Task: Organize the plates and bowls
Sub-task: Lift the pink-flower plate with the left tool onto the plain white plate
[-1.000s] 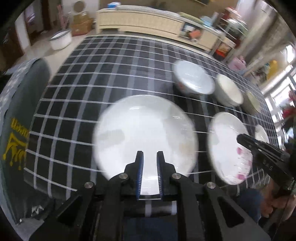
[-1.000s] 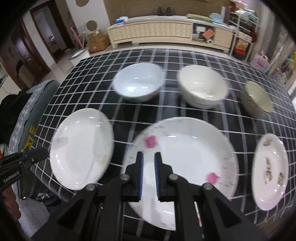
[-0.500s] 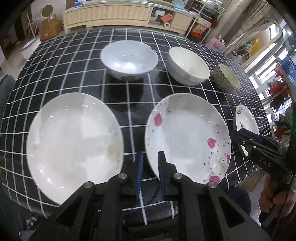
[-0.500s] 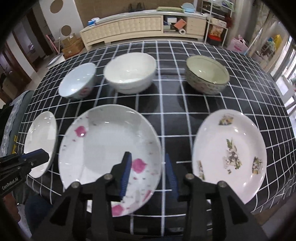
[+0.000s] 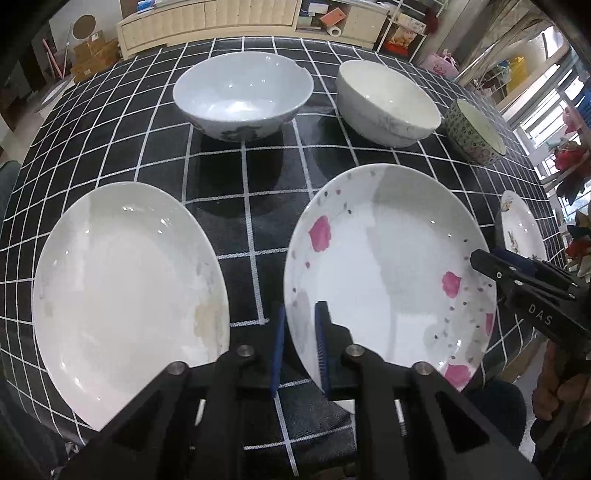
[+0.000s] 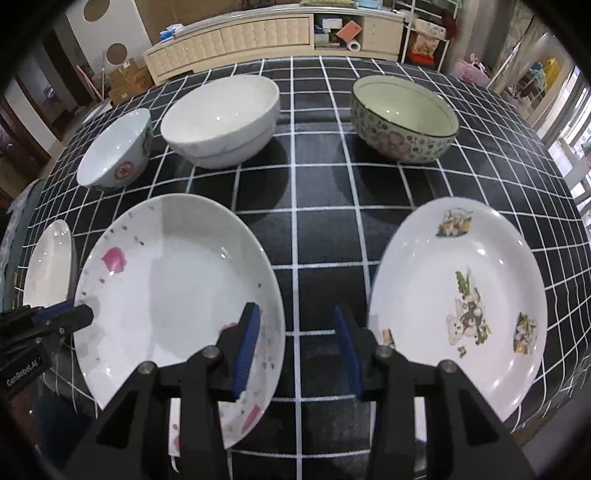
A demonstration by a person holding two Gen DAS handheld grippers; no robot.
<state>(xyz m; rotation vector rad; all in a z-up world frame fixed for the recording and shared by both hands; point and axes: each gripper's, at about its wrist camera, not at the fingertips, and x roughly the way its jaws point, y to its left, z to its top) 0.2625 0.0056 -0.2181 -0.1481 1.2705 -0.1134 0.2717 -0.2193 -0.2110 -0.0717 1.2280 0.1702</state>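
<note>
Left wrist view: left gripper point(image 5: 299, 347) clamps pink-flowered plate point(image 5: 388, 273) rim at 7 o'clock (pads pinching); right gripper point(image 6: 295, 350), jaws parted and just closing slightly, straddles its 4 o'clock edge, ungripped.

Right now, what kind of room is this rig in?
Likely a home living or dining room: a table under a black checked tablecloth set with bowls and plates, a long cream sideboard behind, and cluttered shelves beside it.

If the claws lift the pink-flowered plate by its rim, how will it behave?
The pink-flowered plate looks like glazed ceramic, so probably rigid and breakable if dropped. Its glossy highlights suggest a slick rim that might slide between the pads. It is wide and shallow, so gripped at one edge it would likely sag toward the checked tablecloth; it looks unlikely to roll.
</note>
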